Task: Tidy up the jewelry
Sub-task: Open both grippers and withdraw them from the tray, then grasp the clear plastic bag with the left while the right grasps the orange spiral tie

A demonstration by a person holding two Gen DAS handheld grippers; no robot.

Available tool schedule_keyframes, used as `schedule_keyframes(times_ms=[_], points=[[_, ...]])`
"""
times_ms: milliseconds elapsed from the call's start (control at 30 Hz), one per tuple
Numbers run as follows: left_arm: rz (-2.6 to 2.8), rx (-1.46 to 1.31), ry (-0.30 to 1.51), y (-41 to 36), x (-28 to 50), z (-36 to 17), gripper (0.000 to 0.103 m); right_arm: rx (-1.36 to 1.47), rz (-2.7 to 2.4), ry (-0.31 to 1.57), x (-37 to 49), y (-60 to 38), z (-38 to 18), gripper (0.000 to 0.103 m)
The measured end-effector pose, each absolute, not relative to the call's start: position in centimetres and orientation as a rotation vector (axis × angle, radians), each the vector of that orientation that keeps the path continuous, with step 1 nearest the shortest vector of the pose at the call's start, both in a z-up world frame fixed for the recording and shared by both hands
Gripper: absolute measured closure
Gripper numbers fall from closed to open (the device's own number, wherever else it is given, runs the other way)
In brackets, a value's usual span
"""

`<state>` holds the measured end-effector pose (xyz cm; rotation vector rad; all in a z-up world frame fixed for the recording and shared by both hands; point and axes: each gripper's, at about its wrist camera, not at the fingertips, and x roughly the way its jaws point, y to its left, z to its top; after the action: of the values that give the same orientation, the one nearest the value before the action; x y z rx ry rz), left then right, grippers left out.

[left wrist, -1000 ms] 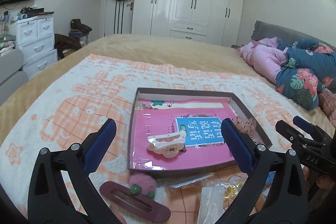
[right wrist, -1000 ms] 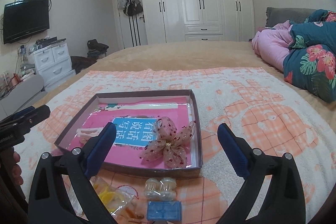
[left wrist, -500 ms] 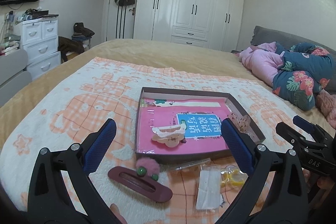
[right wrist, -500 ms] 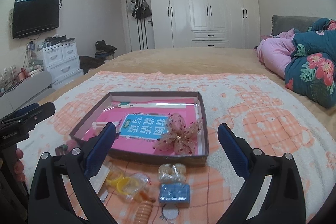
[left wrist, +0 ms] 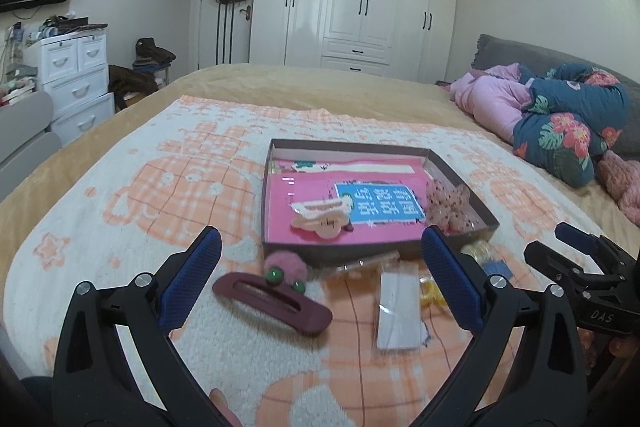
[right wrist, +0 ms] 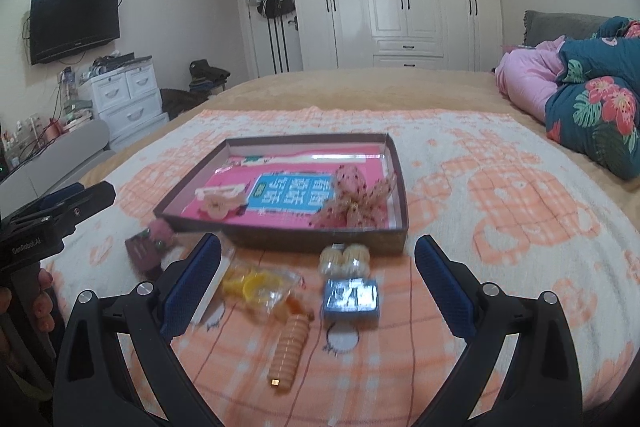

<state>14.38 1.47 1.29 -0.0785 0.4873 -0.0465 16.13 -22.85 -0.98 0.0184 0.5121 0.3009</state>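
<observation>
Left gripper [left wrist: 318,259] gapes above maroon clip [left wrist: 272,303] — shallow box [left wrist: 360,251] behind.

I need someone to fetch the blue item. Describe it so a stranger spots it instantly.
Find the shallow brown tray on the orange-and-white blanket. Just in front of its near wall lies a small blue rectangular packet, beside a clear bag of yellow pieces; nothing else loose there is blue.

Tan bed [left wrist: 280,87], orange-and-white blanket [left wrist: 160,187] across centre frame, shallow box [left wrist: 372,253] mid-frame, dark hair clip [left wrist: 272,297] lower centre, small packets [right wrist: 260,285] below the box, quilts [left wrist: 560,123] upper right
</observation>
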Motion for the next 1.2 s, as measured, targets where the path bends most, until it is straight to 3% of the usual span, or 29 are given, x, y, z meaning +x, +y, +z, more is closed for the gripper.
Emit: schedule_keyframes(times_ms=[1000,1200], points=[[-0.203,0.043,0.665,-2.9,15.1,-3.5,0.012,-0.029,0.302,0.681,13.1,-22.3,-5.4,0.008],[-0.235,0.077,0.723,-3.9,16.3,-4.7,0.029,-0.035,0.296,0.712,13.7,-22.2,-6.3,0.010]])
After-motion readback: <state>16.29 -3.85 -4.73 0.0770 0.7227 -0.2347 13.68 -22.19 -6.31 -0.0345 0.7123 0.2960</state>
